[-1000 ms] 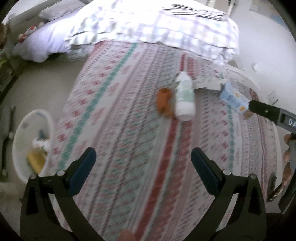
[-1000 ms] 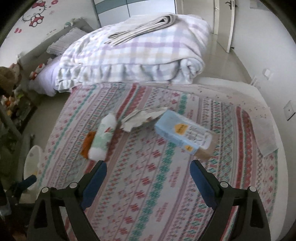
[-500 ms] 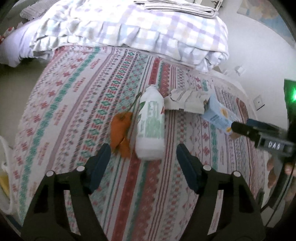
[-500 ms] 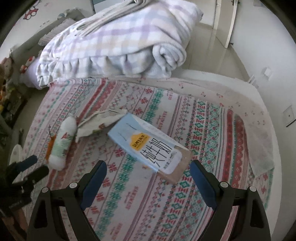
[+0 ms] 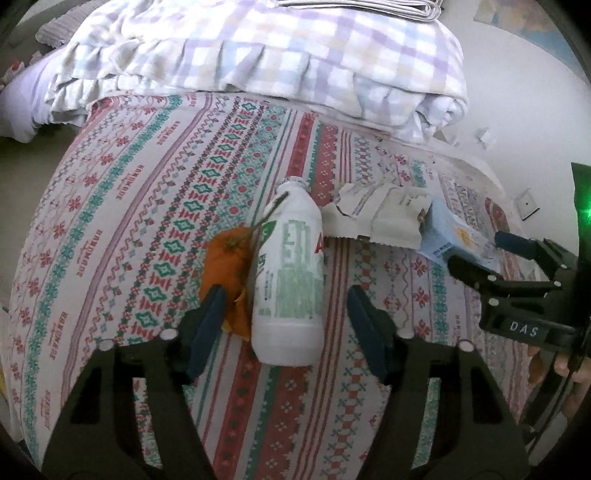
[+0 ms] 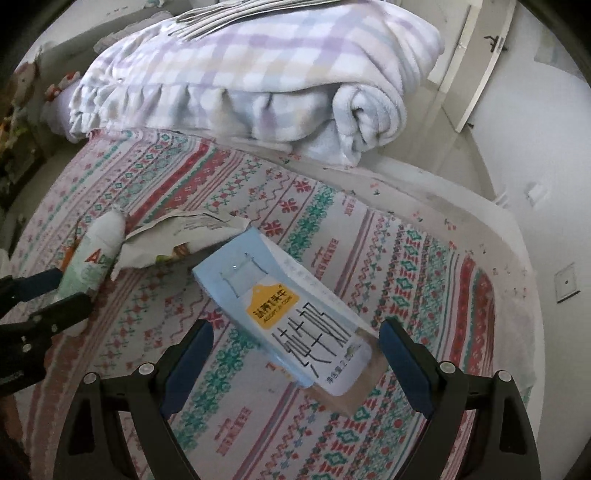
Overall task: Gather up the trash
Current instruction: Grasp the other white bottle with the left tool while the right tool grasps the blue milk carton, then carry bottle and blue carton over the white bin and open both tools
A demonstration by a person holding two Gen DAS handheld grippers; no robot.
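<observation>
Two handheld grippers hover over a bed spread with a patterned bedsheet (image 5: 122,206) striped in red, teal and pink, where four pieces of trash lie close together. The left gripper (image 5: 284,317) has its blue-padded fingers spread wide on either side of the base of a white plastic bottle (image 5: 290,273) with green print, which lies on its side with its neck pointing toward the folded bedding; neither pad appears to touch it. An orange peel (image 5: 225,273) rests against the bottle's left flank, partly behind the left finger. Just beyond the bottle's shoulder lies a torn paper wrapper (image 5: 380,218), its far end meeting a light blue milk carton (image 6: 280,314). The right gripper (image 6: 295,354), fingers likewise apart, straddles the near end of that carton, which lies flat and skewed, a yellow tag and black characters facing up; the wrapper (image 6: 177,240) is tucked against its far corner. A folded checked blanket (image 6: 236,70) in lilac and white is piled at the head of the bed, with a striped cloth (image 5: 354,5) on top. A white wall socket (image 6: 567,282) is visible on the wall to the right.
</observation>
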